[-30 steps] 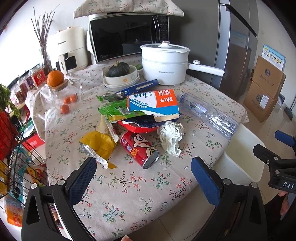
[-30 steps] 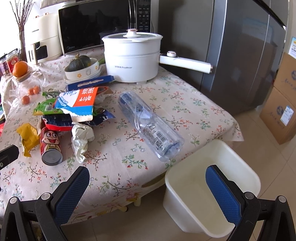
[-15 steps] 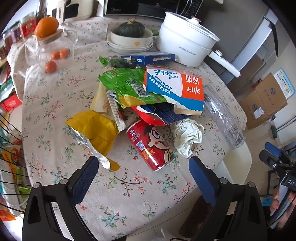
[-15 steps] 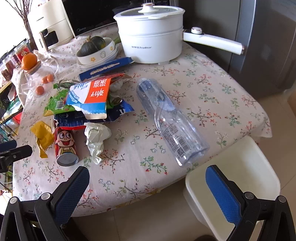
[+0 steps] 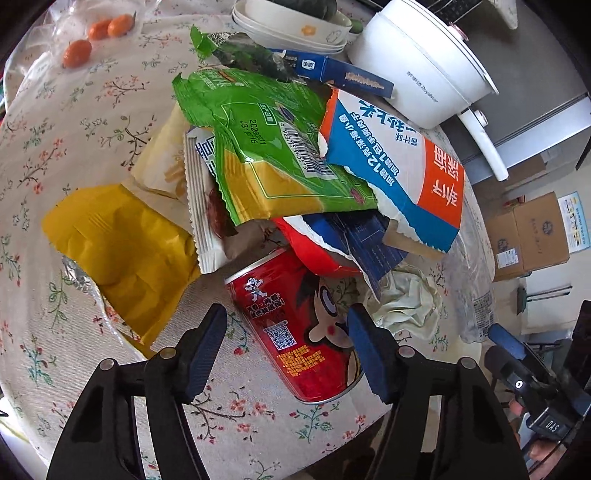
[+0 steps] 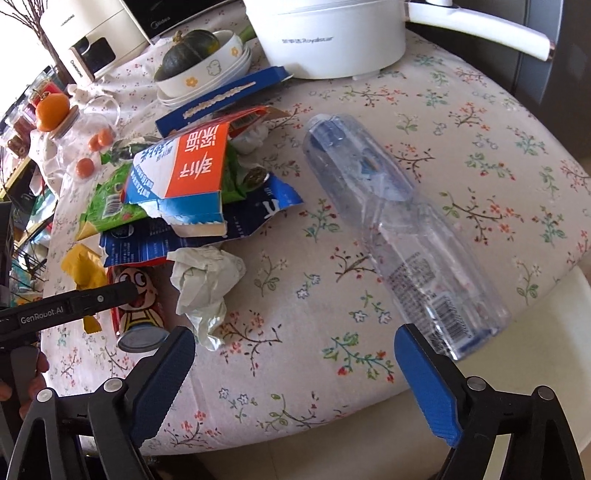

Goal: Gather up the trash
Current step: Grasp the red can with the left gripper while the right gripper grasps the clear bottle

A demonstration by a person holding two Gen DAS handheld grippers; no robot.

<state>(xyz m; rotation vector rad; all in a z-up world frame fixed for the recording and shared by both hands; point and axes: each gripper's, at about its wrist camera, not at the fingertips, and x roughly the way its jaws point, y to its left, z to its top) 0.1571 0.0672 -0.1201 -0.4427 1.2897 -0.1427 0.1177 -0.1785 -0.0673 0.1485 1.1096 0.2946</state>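
A pile of trash lies on the floral tablecloth: a red cartoon can [image 5: 299, 332] on its side, a yellow wrapper [image 5: 122, 254], a green bag [image 5: 266, 147], a torn blue-orange carton [image 5: 399, 166] and a crumpled tissue [image 5: 406, 302]. My left gripper [image 5: 288, 328] is open, its fingers either side of the can, not clamped. The can [image 6: 142, 310] and tissue [image 6: 203, 280] also show in the right wrist view. A clear plastic bottle [image 6: 399, 229] lies near the table edge. My right gripper [image 6: 295, 354] is open and empty, low over the table's front edge beside the bottle's base.
A white bin [image 6: 517, 369] stands below the table edge at right. A white pot [image 6: 325, 33], stacked bowls with a squash [image 6: 199, 62], a glass jar with oranges [image 6: 74, 122] and cardboard boxes [image 5: 528, 236] on the floor are around.
My left gripper has come down and forward until its fingers straddle the red can. My right gripper has moved closer and lower toward the table's front edge near the bottle.
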